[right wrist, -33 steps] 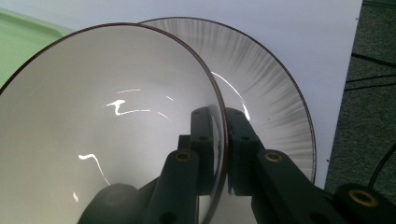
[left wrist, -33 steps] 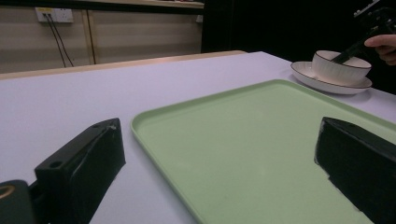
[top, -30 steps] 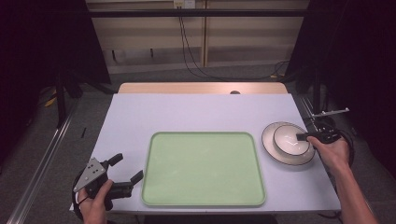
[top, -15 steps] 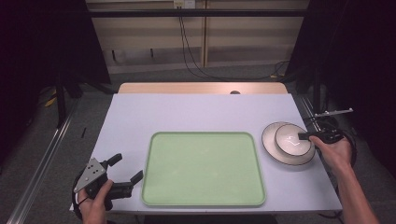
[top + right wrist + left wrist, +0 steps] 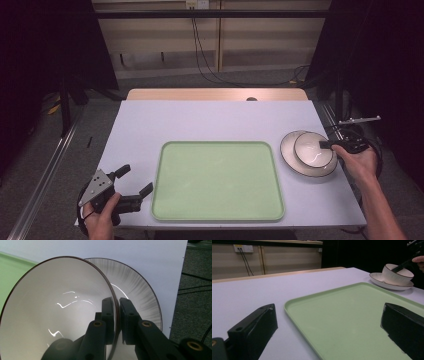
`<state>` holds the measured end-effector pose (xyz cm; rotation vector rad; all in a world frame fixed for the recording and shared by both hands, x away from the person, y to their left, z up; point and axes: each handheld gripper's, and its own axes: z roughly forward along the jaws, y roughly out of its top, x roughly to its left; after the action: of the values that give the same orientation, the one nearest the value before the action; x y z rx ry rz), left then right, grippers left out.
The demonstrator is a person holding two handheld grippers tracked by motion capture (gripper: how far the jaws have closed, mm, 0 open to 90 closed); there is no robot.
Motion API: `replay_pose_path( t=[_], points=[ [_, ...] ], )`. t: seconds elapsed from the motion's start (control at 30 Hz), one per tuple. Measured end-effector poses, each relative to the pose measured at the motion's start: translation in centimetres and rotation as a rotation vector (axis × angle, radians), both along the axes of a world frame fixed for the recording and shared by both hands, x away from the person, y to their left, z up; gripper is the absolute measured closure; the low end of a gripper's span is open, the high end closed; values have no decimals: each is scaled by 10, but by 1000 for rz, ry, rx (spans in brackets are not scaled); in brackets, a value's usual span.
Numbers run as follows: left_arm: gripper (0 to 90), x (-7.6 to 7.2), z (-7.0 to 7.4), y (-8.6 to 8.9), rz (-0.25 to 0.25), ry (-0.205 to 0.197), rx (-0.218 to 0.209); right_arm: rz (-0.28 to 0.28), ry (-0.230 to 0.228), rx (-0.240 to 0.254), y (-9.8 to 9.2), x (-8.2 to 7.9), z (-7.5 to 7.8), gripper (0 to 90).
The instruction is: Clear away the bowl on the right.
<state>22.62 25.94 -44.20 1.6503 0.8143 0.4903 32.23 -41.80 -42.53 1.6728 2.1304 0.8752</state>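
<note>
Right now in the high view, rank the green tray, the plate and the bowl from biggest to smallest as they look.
1. Green tray, by far the largest.
2. Plate, at the table's right edge.
3. Bowl, sitting on the plate and gripped at its rim by the right tool.

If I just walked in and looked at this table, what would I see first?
Probably the big green tray lying flat in the middle of the white table, with nothing on it. Next, over at the right edge, a white bowl sits on a plate, and the right gripper pinches the bowl's rim, one jaw inside and one outside. At the near left corner the left gripper waits open beside the tray.
</note>
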Motion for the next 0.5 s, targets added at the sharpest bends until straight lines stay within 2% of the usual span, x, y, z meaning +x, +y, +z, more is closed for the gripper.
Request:
replay_pose_path(
  t=[0.1,0.3,0.5],
  points=[
    [7,0,0,0,3,0,2,-5,-9,0,-1,0,1,833],
    [7,0,0,0,8,0,7,-7,-20,30,-2,-3,7,833],
    [7,0,0,0,4,-1,3,15,-39,37,-3,-6,16,831]
  ],
)
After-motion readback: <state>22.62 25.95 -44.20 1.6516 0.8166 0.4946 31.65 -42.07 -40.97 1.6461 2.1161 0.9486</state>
